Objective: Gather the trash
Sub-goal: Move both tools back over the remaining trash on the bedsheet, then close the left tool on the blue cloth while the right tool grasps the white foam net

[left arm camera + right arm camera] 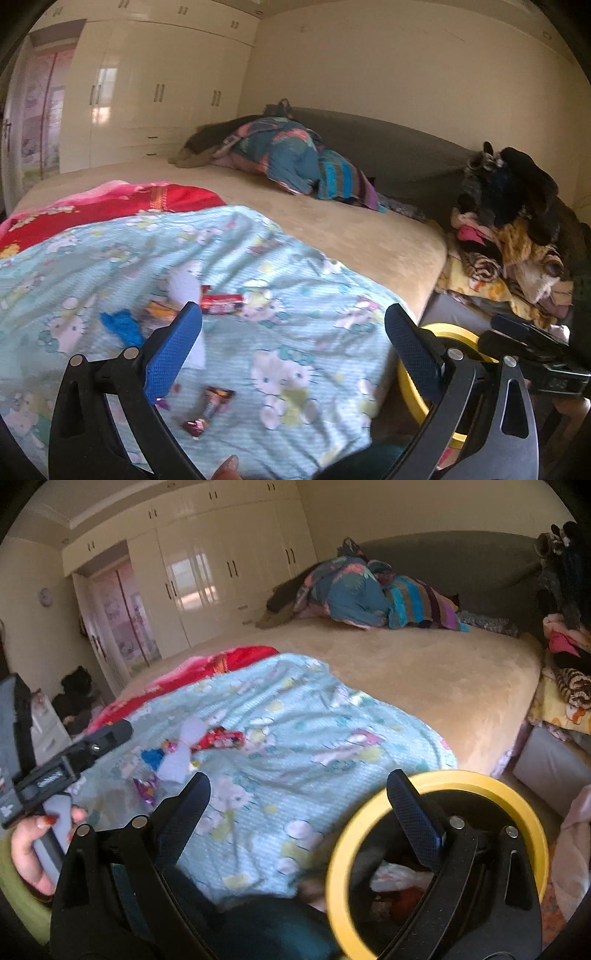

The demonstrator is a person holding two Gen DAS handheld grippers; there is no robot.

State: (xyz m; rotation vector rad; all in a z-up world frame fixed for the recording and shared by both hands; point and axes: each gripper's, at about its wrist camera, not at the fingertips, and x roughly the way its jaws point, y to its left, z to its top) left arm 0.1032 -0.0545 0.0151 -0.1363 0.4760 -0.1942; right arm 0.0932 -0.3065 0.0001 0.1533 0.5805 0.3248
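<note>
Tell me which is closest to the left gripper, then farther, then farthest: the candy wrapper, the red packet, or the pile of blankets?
From the left gripper:
1. Candy wrapper, just below the fingers.
2. Red packet, farther up the blue sheet.
3. Pile of blankets, at the bed's far end.

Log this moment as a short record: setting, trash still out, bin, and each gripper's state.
setting: bed with a light blue cartoon-print blanket
trash on blanket: red wrapper; blue scrap; white paper; dark red candy wrapper
bin: yellow-rimmed bin beside the bed, some trash already inside
left gripper: open, empty, over the blanket
right gripper: open, empty, right finger over the bin
</note>
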